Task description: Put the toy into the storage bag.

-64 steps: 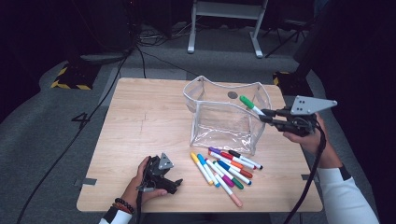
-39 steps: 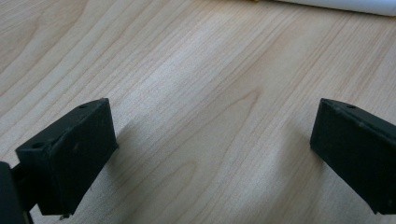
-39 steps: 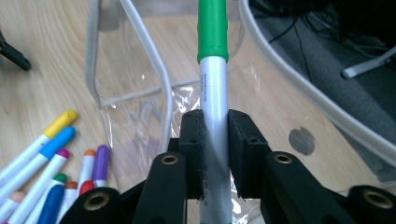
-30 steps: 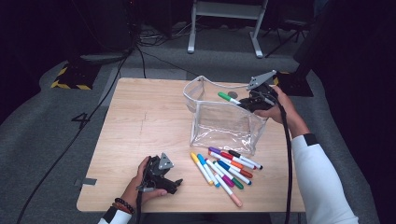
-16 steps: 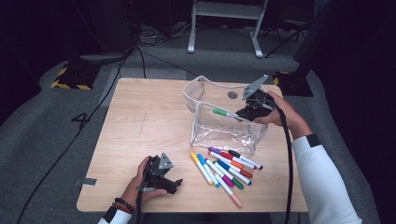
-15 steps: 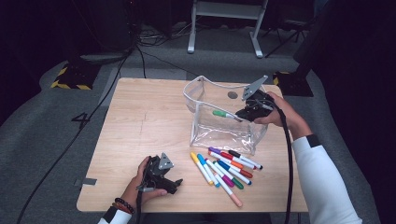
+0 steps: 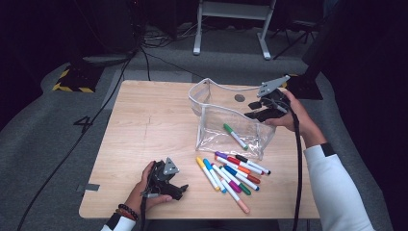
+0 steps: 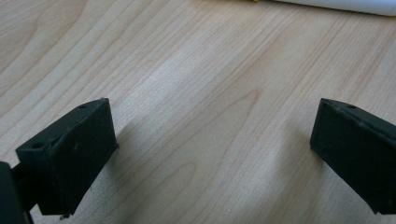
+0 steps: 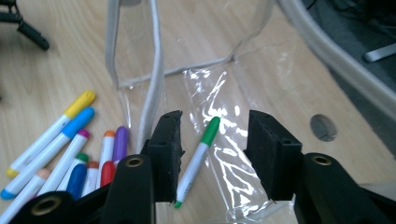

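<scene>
A clear plastic pouch [image 7: 216,132] stands open at the table's middle right. One green-capped marker [image 7: 235,136] lies loose on its bottom, also seen through the plastic in the right gripper view [image 9: 198,158]. My right gripper [image 7: 252,109] hovers at the pouch's right rim. Its jaws have just been opening, and the right gripper [image 9: 212,126] is now open, its pads apart from the marker lying below. Several coloured markers [image 7: 233,173] lie in a heap in front of the pouch. My left gripper [image 7: 179,189] rests on the table at the front left, left gripper [image 8: 215,126] open over bare wood.
A round grommet hole [image 7: 239,97] sits in the tabletop behind the pouch. The table's right edge [image 7: 300,159] runs close under my right forearm. Bare wood [image 7: 144,120] stretches left of the pouch. A metal stand [image 7: 231,14] is on the floor beyond the table.
The green marker left the right gripper's jaws and dropped to the pouch's bottom. The right gripper's jaws opened, and it shifted slightly at the pouch's rim. The left hand stayed still.
</scene>
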Demonstrator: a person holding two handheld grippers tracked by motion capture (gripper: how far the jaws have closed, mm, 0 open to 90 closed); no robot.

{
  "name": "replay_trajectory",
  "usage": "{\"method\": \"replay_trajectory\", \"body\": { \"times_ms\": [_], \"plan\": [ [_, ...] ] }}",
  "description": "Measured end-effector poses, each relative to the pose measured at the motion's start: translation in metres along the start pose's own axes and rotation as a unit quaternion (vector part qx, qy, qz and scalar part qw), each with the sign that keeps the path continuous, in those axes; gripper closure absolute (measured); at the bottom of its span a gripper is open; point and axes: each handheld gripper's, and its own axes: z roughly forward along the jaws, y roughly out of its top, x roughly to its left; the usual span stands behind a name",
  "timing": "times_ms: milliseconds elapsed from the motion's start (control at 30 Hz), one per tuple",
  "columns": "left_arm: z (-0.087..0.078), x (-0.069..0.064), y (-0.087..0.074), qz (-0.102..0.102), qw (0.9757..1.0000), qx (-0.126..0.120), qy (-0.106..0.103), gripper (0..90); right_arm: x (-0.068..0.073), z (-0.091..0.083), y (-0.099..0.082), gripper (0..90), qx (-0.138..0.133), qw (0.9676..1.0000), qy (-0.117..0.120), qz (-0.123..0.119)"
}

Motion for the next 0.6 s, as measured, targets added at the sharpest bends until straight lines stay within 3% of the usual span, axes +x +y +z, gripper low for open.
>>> {"method": "replay_trajectory", "body": {
  "times_ms": [167,267,400,600],
  "plan": [
    [0.0,0.0,0.0,0.0,1.0,0.0,0.0,0.4,0.002,-0.024,-0.003,48.8,-0.036,0.999,-0.026,0.008],
    [0.0,0.0,0.0,0.0,1.0,0.0,0.0,0.5,0.002,-0.045,-0.008,47.7,-0.066,0.9967,-0.046,0.016],
    [0.0,0.0,0.0,0.0,1.0,0.0,0.0,0.5,0.006,-0.071,-0.02,49.2,-0.109,0.9924,-0.051,0.026],
    [0.0,0.0,0.0,0.0,1.0,0.0,0.0,0.5,0.026,-0.093,-0.049,50.6,-0.127,0.9893,-0.069,0.023]
  ]
}}
